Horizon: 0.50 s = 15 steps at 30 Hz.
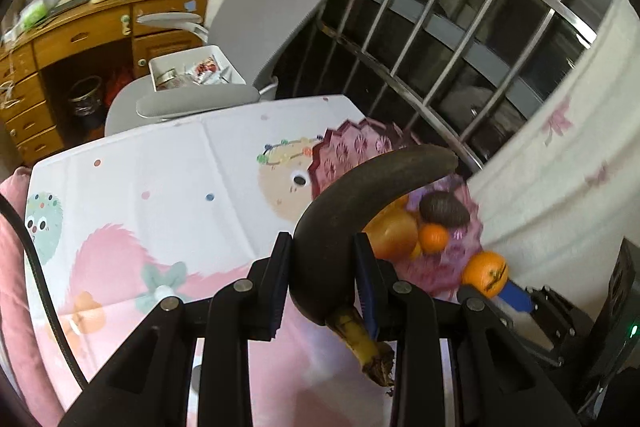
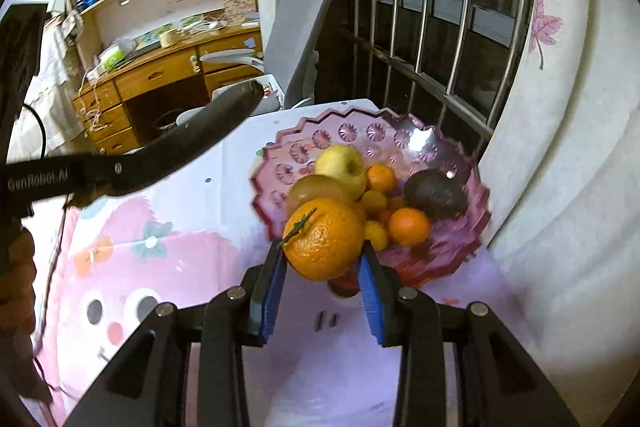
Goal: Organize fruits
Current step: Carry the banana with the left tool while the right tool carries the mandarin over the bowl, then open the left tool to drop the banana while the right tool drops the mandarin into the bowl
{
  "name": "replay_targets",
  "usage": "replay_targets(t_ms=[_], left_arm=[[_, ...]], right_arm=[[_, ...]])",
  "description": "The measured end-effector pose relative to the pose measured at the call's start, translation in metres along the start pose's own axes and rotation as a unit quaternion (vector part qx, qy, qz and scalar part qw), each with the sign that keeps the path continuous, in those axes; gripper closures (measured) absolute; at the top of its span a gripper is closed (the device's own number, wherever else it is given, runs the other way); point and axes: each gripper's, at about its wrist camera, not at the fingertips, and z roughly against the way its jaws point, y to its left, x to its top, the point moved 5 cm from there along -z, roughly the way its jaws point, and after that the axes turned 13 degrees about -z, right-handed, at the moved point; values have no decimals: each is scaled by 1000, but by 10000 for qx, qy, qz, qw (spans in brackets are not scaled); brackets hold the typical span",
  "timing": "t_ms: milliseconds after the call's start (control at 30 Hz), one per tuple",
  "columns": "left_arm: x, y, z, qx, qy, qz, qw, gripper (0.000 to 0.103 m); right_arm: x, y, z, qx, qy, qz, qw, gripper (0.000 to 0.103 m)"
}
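Note:
My left gripper (image 1: 322, 267) is shut on a blackened banana (image 1: 360, 195) with a yellow stem, held above the table. The banana's tip crosses in front of the pink scalloped bowl (image 1: 352, 143). My right gripper (image 2: 322, 269) is shut on a large orange (image 2: 324, 239) with a green stalk, just in front of the bowl (image 2: 360, 131). In the bowl lie a yellow apple (image 2: 342, 163), a brown fruit (image 2: 316, 187), a dark avocado (image 2: 436, 195) and several small oranges (image 2: 408, 225). The right wrist view also shows the banana (image 2: 200, 139) at the left, and the left wrist view shows the held orange (image 1: 486, 273).
The table wears a pink and white cartoon cloth (image 1: 160, 187). A grey office chair (image 1: 272, 7) with a white bin (image 1: 196, 67) on its seat stands behind the table. Window bars (image 2: 440, 27) and a white curtain (image 2: 560, 147) close off the right. A wooden desk (image 2: 160, 75) stands at the far left.

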Motion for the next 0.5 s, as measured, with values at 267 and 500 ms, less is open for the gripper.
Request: replay_targets(t_ms=[267, 500], left_arm=[[42, -30, -35, 448, -359, 242, 9981, 74], [62, -40, -82, 890, -221, 346, 9952, 74]], right_arm=[[22, -52, -25, 336, 192, 430, 9983, 67], [30, -81, -54, 732, 437, 862, 9926, 67]])
